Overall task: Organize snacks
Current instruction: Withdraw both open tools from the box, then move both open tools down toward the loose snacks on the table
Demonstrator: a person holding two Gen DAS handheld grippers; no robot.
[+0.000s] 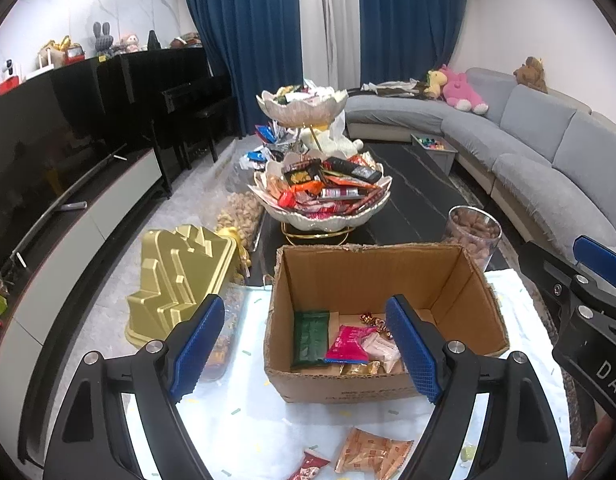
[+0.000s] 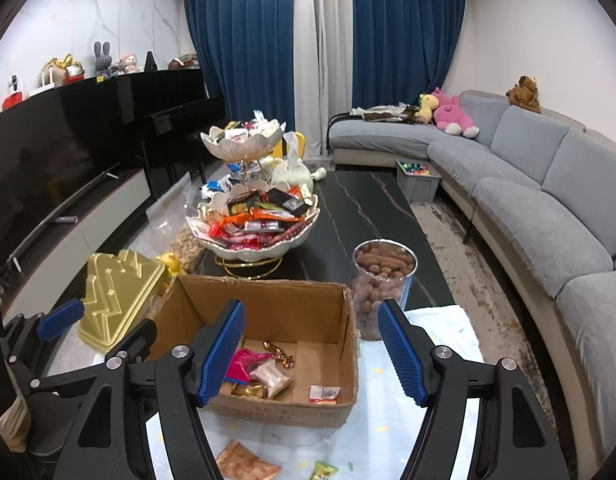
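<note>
Just above the near edge of the cardboard box [image 1: 381,308], the left gripper [image 1: 308,356] hangs with its blue-padded fingers [image 1: 413,354] spread wide and holding nothing, and the right gripper [image 2: 313,354] hovers beside it, equally wide apart and empty. Inside the box lie a green packet [image 1: 309,338], a pink packet [image 1: 347,346], gold-wrapped candies [image 2: 278,354] and a small red-and-white sachet [image 2: 325,394]. Orange wafer packs [image 1: 371,454] rest on the white cloth [image 1: 244,420] in front, while the two-tier shell-shaped snack stand [image 2: 254,216] and a clear jar of brown nuts [image 2: 381,284] stand behind.

Only "DAS" reads, on the right tool [image 1: 599,264] body.
</note>
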